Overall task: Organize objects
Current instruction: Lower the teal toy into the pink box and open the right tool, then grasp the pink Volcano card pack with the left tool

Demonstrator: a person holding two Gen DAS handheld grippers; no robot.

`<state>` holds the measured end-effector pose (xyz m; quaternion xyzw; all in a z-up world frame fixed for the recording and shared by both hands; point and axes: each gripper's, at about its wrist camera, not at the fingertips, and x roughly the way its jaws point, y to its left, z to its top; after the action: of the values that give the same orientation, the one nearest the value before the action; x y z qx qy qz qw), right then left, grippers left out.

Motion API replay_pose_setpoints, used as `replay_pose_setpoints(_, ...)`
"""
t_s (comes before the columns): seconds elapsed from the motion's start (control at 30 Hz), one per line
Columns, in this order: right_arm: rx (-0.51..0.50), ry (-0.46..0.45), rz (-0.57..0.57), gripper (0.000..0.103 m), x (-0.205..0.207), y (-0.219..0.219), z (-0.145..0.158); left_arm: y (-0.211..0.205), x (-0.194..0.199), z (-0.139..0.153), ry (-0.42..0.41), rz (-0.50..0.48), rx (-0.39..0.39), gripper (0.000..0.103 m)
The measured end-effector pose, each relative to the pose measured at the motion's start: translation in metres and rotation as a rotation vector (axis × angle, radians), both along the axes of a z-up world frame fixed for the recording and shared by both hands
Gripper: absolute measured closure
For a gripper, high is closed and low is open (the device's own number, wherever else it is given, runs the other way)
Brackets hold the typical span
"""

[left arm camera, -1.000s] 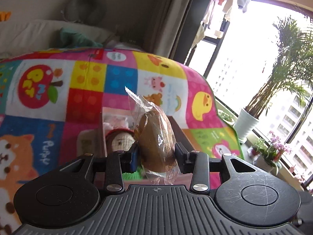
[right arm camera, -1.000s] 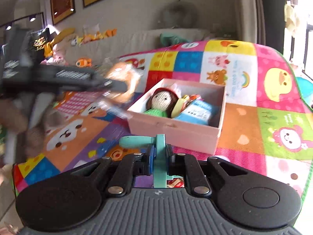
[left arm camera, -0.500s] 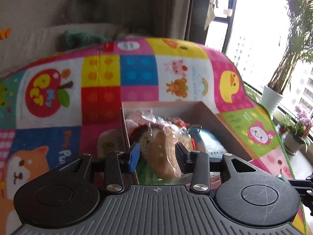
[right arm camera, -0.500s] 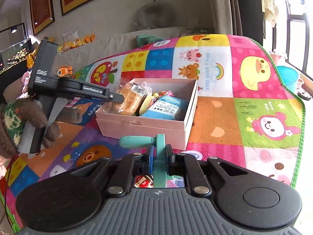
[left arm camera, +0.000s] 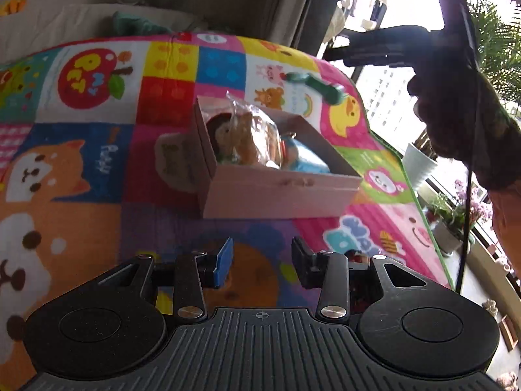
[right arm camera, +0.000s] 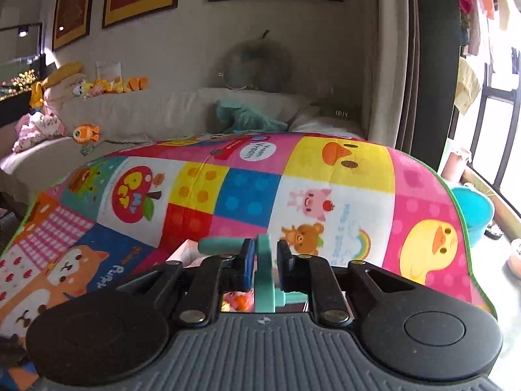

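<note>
The pink box [left arm camera: 276, 192] stands on the play mat [left arm camera: 81, 176] and holds a knitted doll [left arm camera: 218, 130], a wrapped bread roll [left arm camera: 257, 137] and a blue packet [left arm camera: 306, 159]. My left gripper [left arm camera: 262, 260] is open and empty, low over the mat in front of the box. A hand holds my right gripper [left arm camera: 329, 57] above the box's far side, with a teal toy handset [left arm camera: 316, 88] hanging just below its tips. In the right wrist view the right gripper [right arm camera: 264, 254] has its jaws opening, and the teal handset [right arm camera: 263, 267] stands between them with a gap beside it.
A tan pouch [left arm camera: 169, 156] lies against the box's left wall. Behind the mat is a beige sofa [right arm camera: 162, 114] with plush toys [right arm camera: 86, 132]. White plant pots [left arm camera: 418, 166] and a blue tub [right arm camera: 475, 215] stand by the window on the right.
My left gripper let go of the wrapped roll, which now lies in the box, and drew back. My right gripper carried the teal handset up over the box and its jaws parted.
</note>
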<state>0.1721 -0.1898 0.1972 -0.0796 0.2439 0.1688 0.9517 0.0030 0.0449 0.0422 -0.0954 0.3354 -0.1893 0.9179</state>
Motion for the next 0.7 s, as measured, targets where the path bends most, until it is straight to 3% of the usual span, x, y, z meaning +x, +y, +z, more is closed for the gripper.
replay_pose_setpoints(0.07, -0.024, -0.004, -0.032, 0.041, 0.013, 0.007, -0.002, 0.005, -0.009, -0.008, 0.019, 0.004, -0.005, 0.059)
replay_pose_setpoints(0.13, -0.01, 0.0, -0.051, 0.041, 0.007, 0.003, -0.005, 0.009, -0.016, -0.015, 0.036, -0.003, -0.011, 0.059)
replay_pose_setpoints(0.23, 0.033, 0.029, -0.04, 0.029, -0.023, -0.015, -0.013, 0.01, -0.02, -0.024, 0.066, -0.013, -0.017, 0.059)
replay_pose_setpoints(0.3, 0.004, 0.019, -0.052, 0.02, -0.05, -0.026, -0.023, 0.007, -0.021, -0.027, 0.082, -0.021, -0.023, 0.059)
replay_pose_setpoints(0.4, -0.044, 0.013, -0.094, 0.013, -0.09, -0.046, -0.043, -0.005, -0.023, -0.026, 0.079, -0.05, -0.036, 0.059)
replay_pose_setpoints(0.5, -0.023, 0.059, -0.141, 0.004, -0.123, -0.066, -0.067, -0.023, -0.029, -0.023, 0.066, -0.091, -0.041, 0.059)
replay_pose_setpoints(0.7, 0.052, 0.152, -0.277, 0.003, -0.175, -0.092, -0.13, -0.061, -0.043, -0.022, 0.067, -0.181, 0.017, 0.059)
